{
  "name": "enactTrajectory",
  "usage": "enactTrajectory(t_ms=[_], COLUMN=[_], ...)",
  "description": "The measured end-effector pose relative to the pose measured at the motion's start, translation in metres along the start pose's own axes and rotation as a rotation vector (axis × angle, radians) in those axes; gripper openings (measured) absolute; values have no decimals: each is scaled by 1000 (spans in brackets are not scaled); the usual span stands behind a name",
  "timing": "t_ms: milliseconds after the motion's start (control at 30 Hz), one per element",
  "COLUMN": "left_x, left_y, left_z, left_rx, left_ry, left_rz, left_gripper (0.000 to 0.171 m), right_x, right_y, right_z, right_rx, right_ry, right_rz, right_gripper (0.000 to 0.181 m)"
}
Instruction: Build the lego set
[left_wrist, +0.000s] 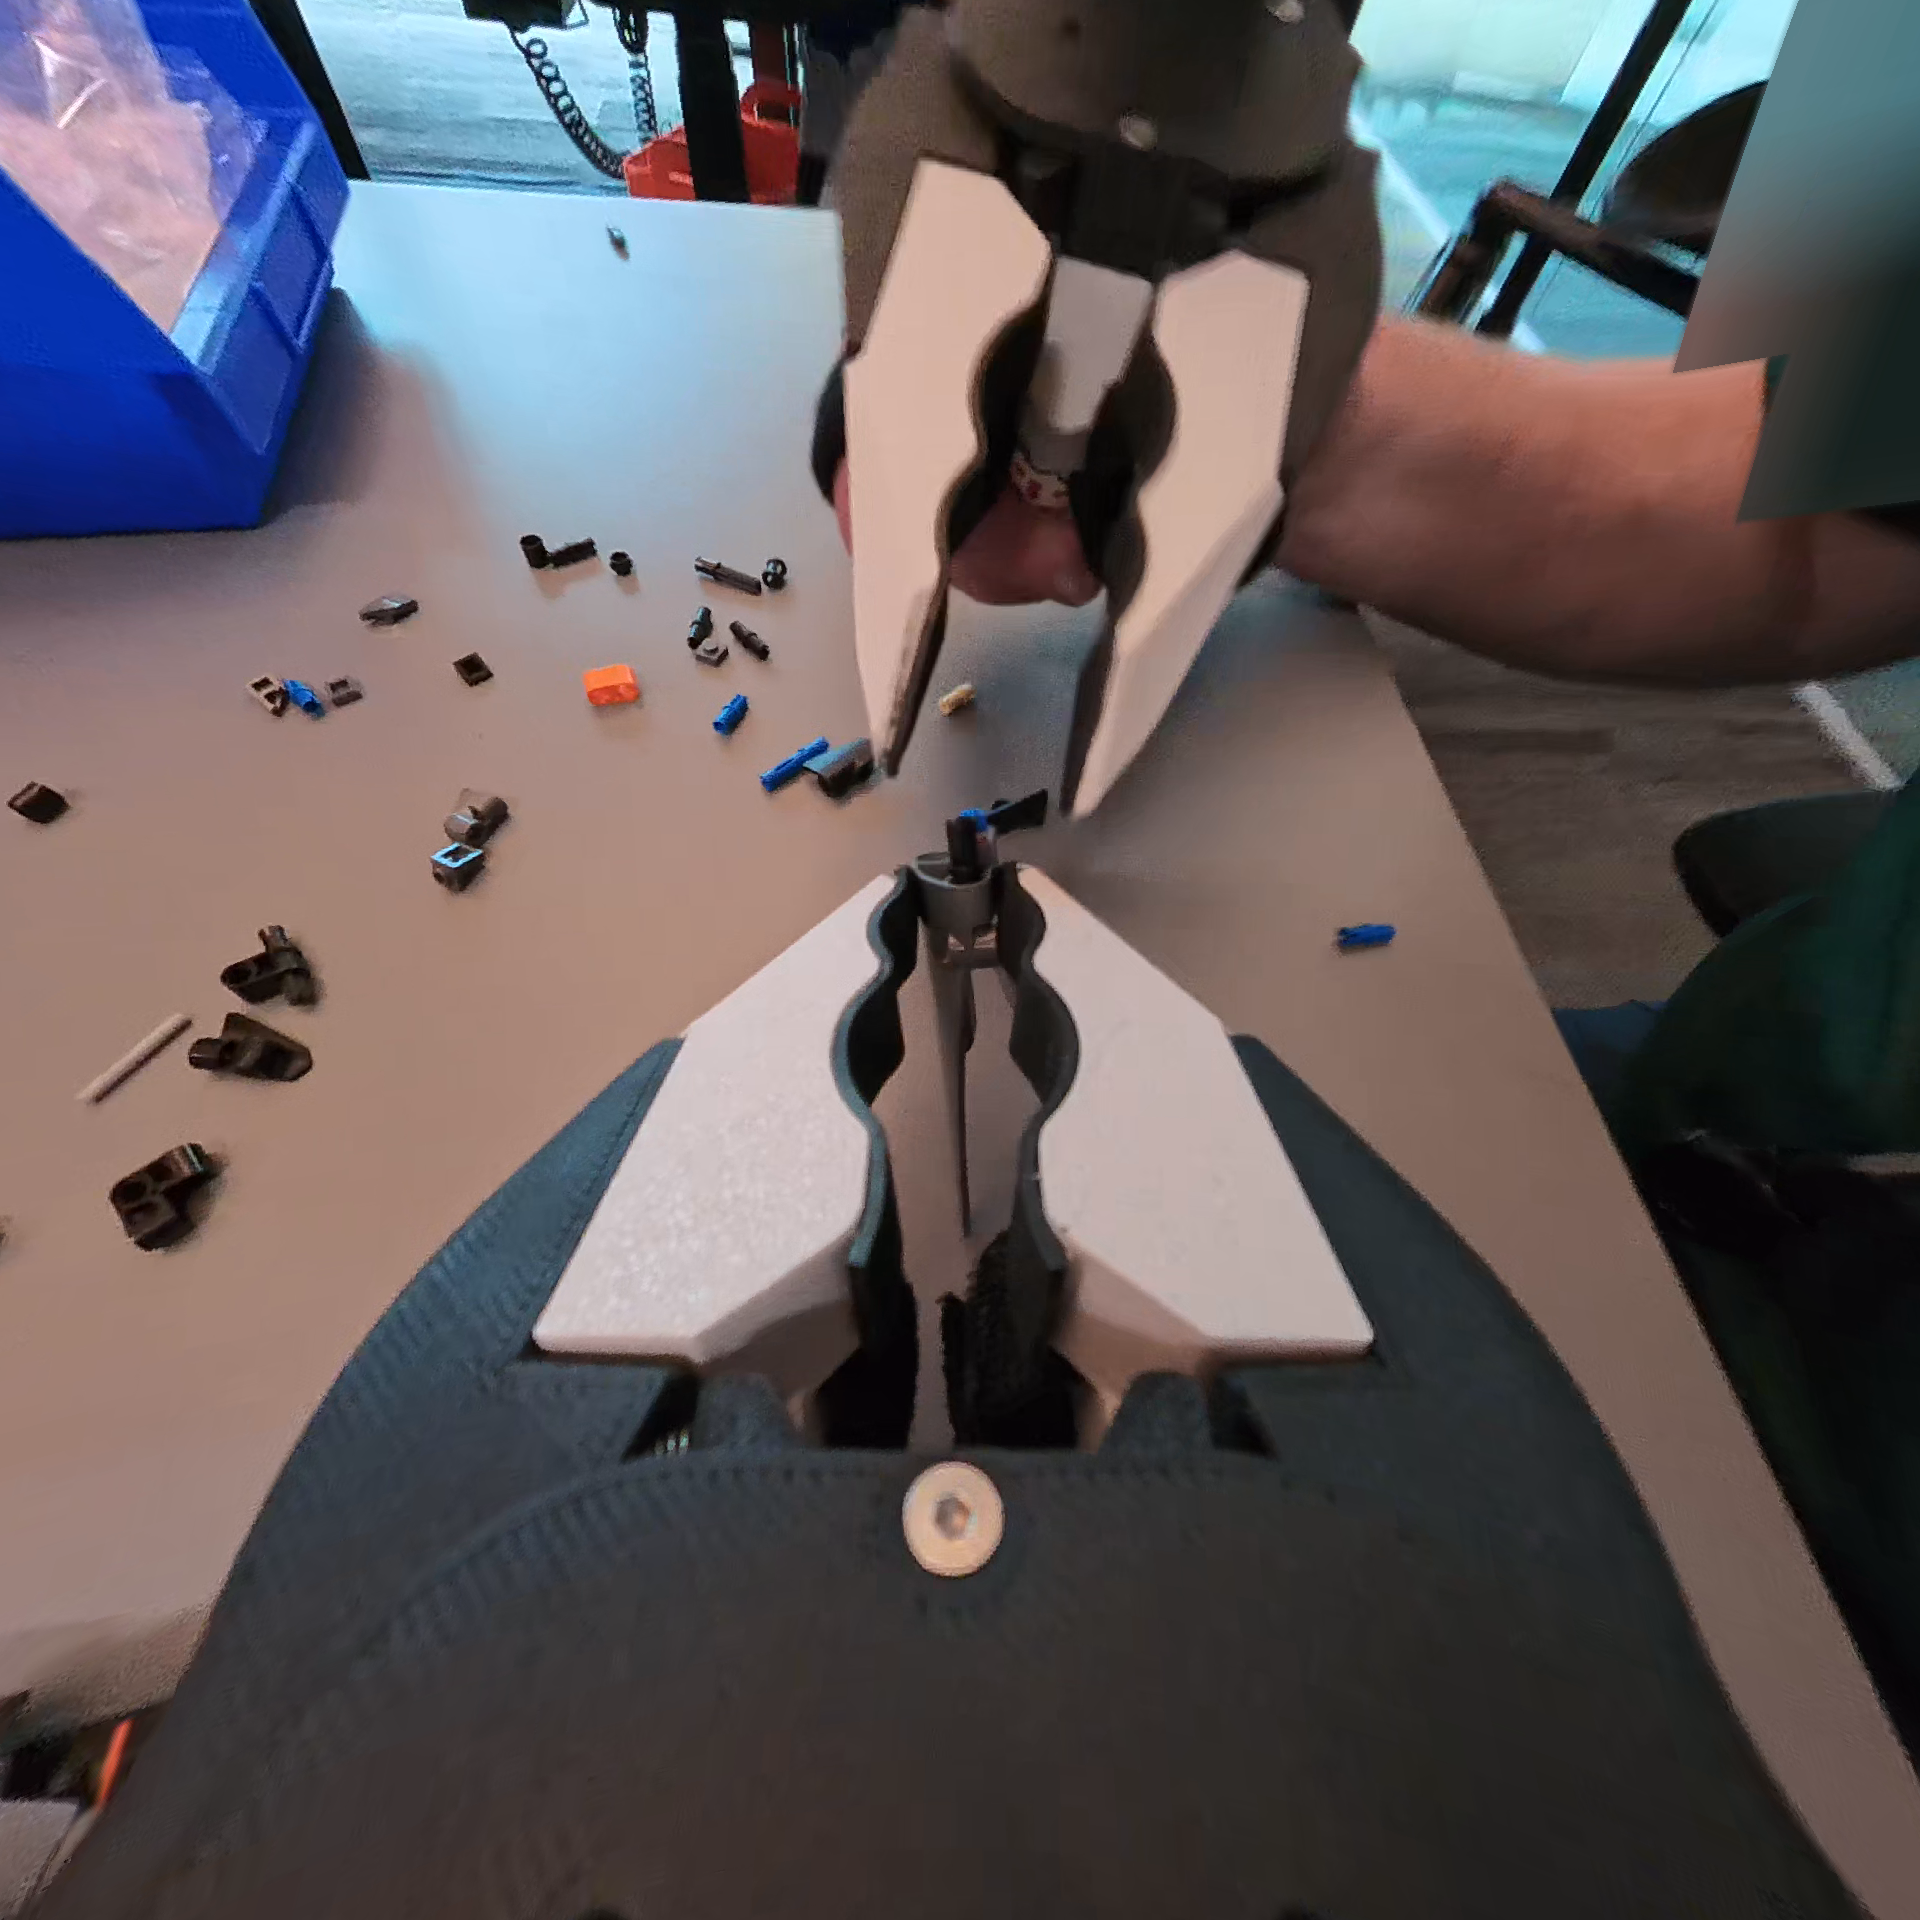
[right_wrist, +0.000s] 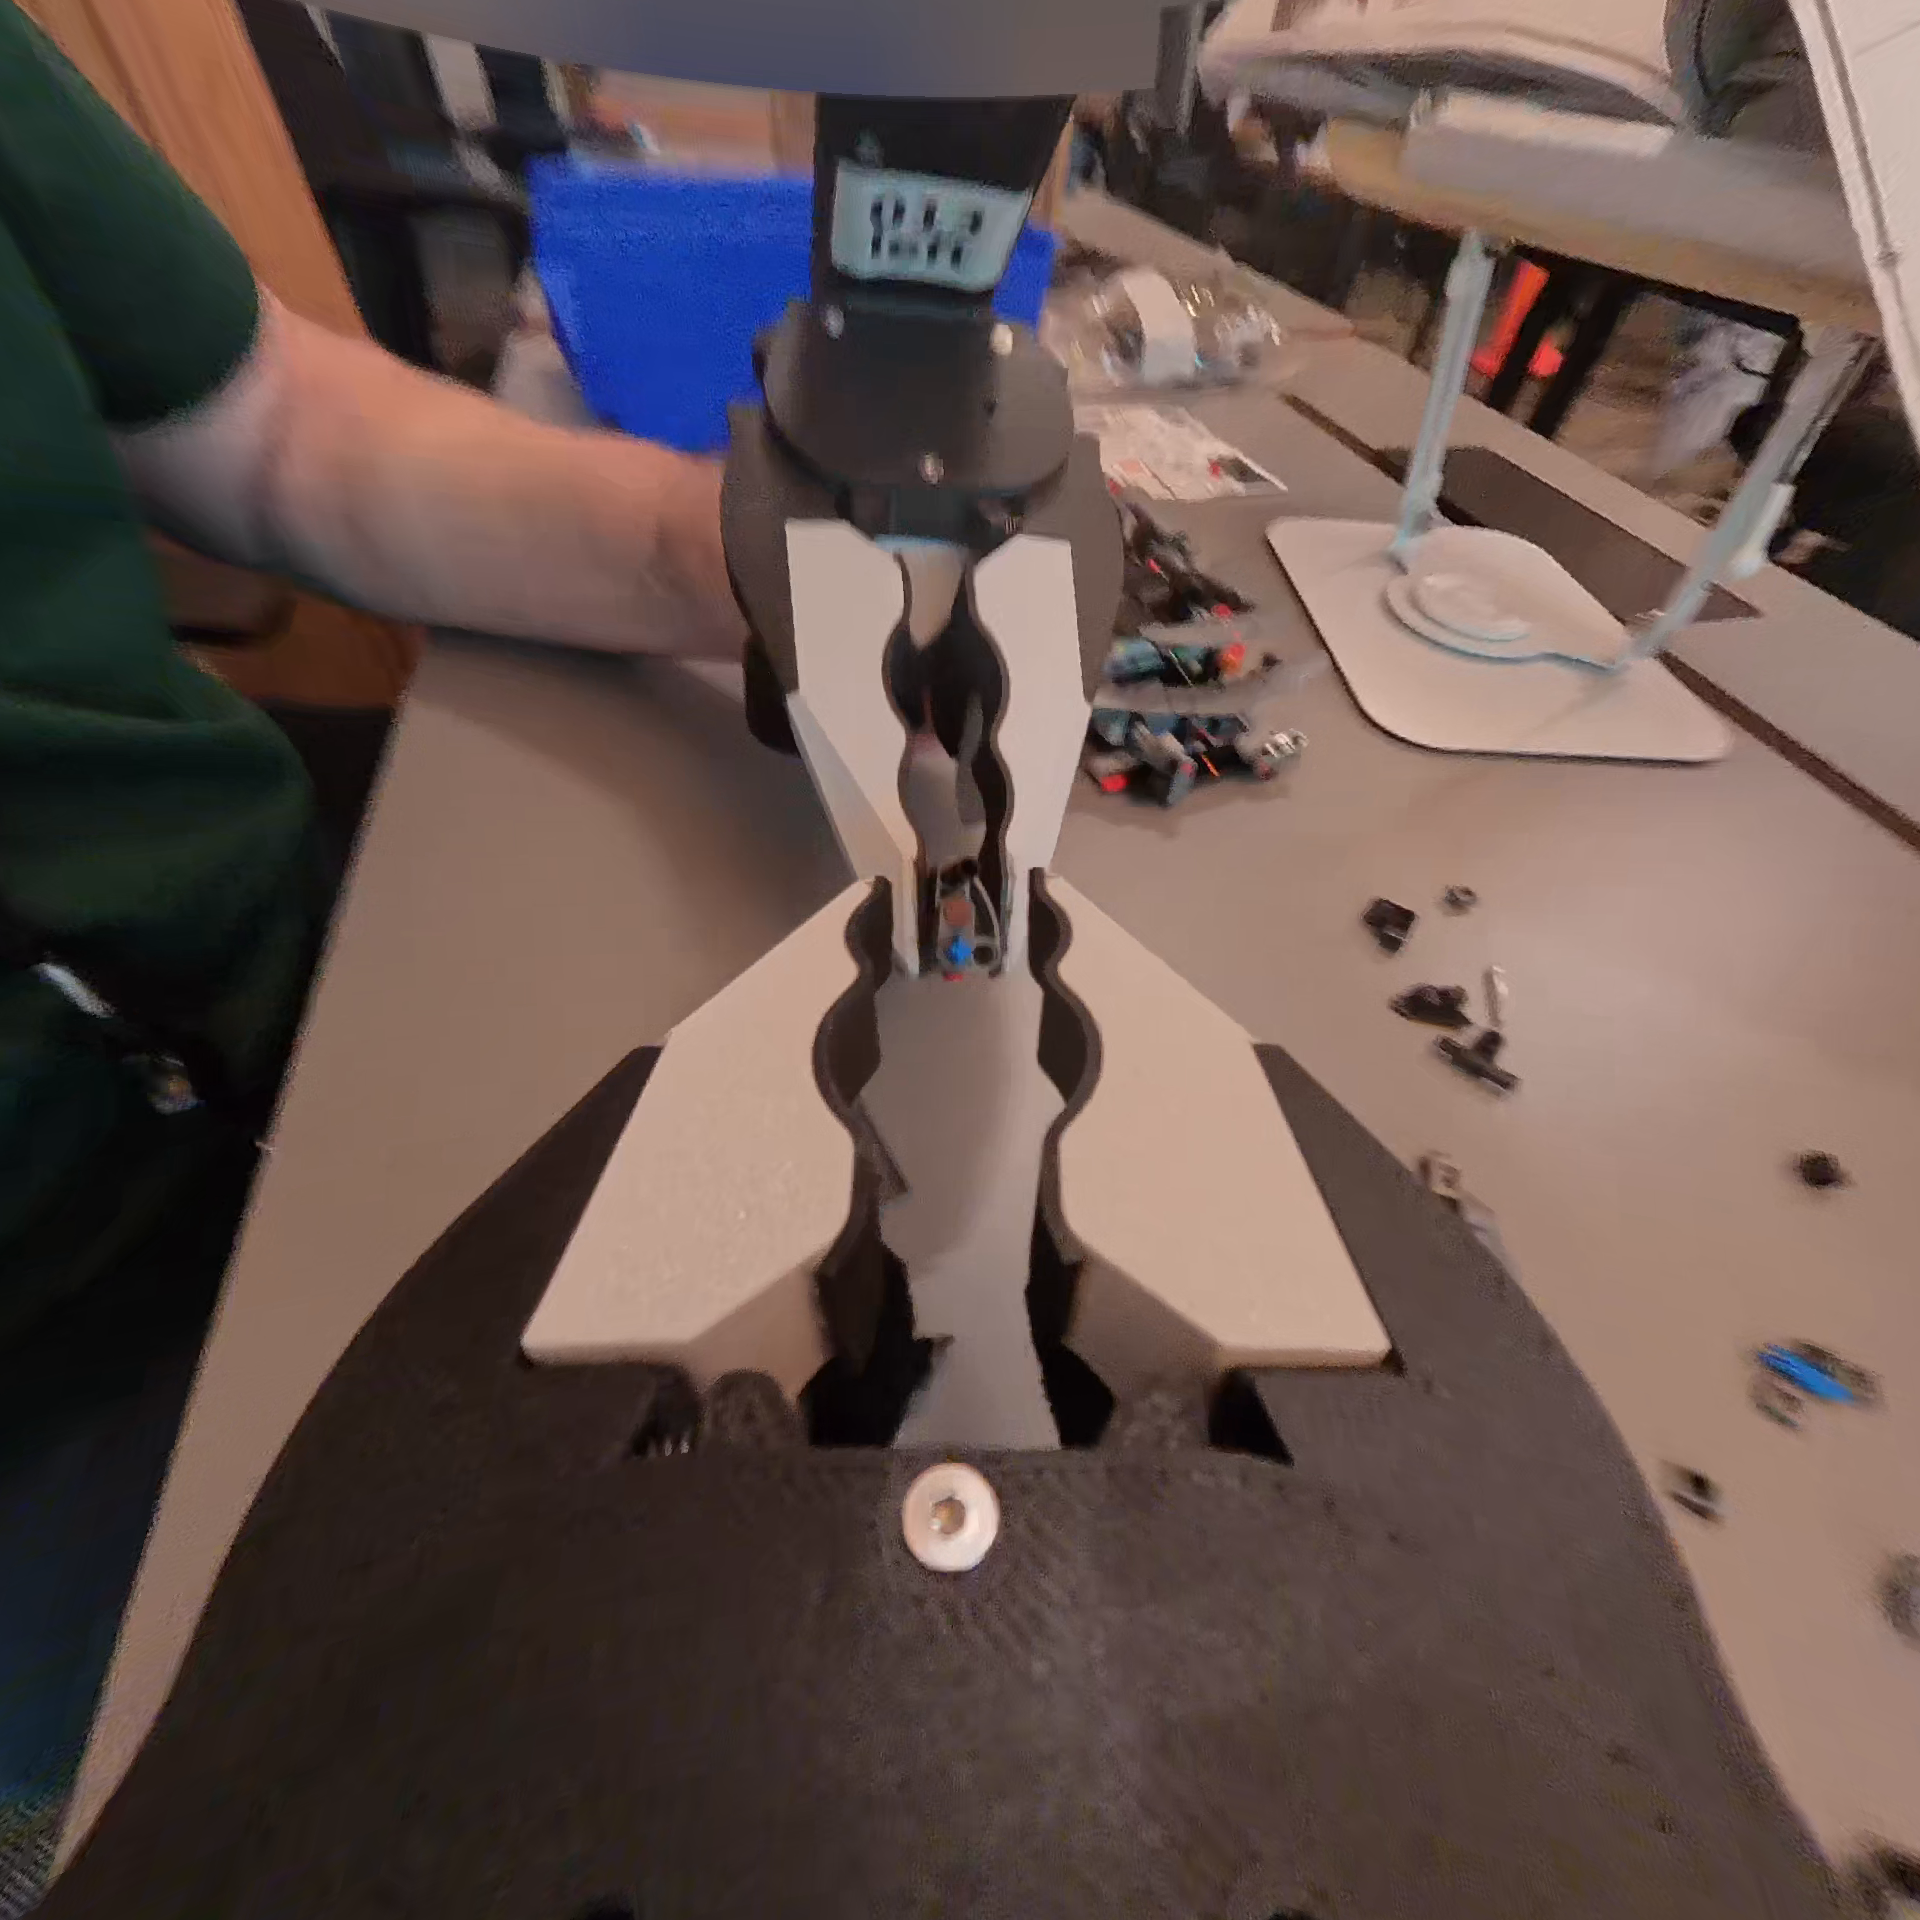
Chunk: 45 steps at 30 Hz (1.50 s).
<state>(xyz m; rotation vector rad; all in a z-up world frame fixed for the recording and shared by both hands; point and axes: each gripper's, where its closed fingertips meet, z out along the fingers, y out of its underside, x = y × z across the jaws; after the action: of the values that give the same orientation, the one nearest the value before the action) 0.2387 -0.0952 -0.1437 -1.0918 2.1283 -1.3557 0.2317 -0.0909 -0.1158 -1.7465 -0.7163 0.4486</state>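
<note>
My left gripper (left_wrist: 956, 883) is shut on a small grey lego assembly (left_wrist: 961, 904) with a black axle and a blue pin (left_wrist: 971, 821) sticking out of its tip. My right gripper (left_wrist: 982, 784) faces it from the far side, open, with its fingertips straddling the assembly's top end. In the right wrist view, the right gripper (right_wrist: 958, 899) is open with nothing between its pads. The left gripper (right_wrist: 958, 961) pokes in between its fingertips, holding the assembly (right_wrist: 961, 925). Both are held above the grey table (left_wrist: 623, 416).
Loose pieces lie to the left: an orange brick (left_wrist: 611, 686), blue pins (left_wrist: 795, 764), black connectors (left_wrist: 265, 971). Another blue pin (left_wrist: 1364, 935) lies right. A blue bin (left_wrist: 135, 312) stands far left. A parts pile (right_wrist: 1184, 727) and a white stand base (right_wrist: 1496, 644) are in the right wrist view. My left and right fingertips are right by each other.
</note>
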Motion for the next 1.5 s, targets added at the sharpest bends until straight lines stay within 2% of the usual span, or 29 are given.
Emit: enactTrajectory(t_ms=[67,200,400,633,800,967,1133,1200,1233,1300,1500], left_x=[0,-1,1,2,-1,-2,-6,-5,-5,-3,1], left_y=[-5,-11,-14,-11,-5,-4,1,-3,-4,-6,-6], left_z=[-3,-8,-11,-9,-6,-6,-5,-6,-7,-7,-7], left_rx=[39,98,119,102,69,70,56,77,83,89,100], left_ry=[47,100,130,143,113,123,119,122,117,125,150], left_rz=[-72,-165,-209,-220,-216,-230,-228,-202,-193,-179,-155], left_gripper=[13,13,13,13,13,13,14,13,13,13,14], right_x=[1,3,8,6,6,8,10,9,9,4,-2], right_y=[4,5,-2,1,11,12,11,7,5,6,4], right_z=[4,15,18,21,24,24,23,17,15,13,12], right_rx=[-91,-235,-317,-384,-435,-426,-343,-284,-258,-237,-220], right_ry=[85,236,387,410,409,387,386,356,339,284,255], right_rz=[-108,-329,-516,-612,-628,-582,-432,-308,-243,-176,-154], right_gripper=[32,27,31,28,24,23,30,35,35,22,16])
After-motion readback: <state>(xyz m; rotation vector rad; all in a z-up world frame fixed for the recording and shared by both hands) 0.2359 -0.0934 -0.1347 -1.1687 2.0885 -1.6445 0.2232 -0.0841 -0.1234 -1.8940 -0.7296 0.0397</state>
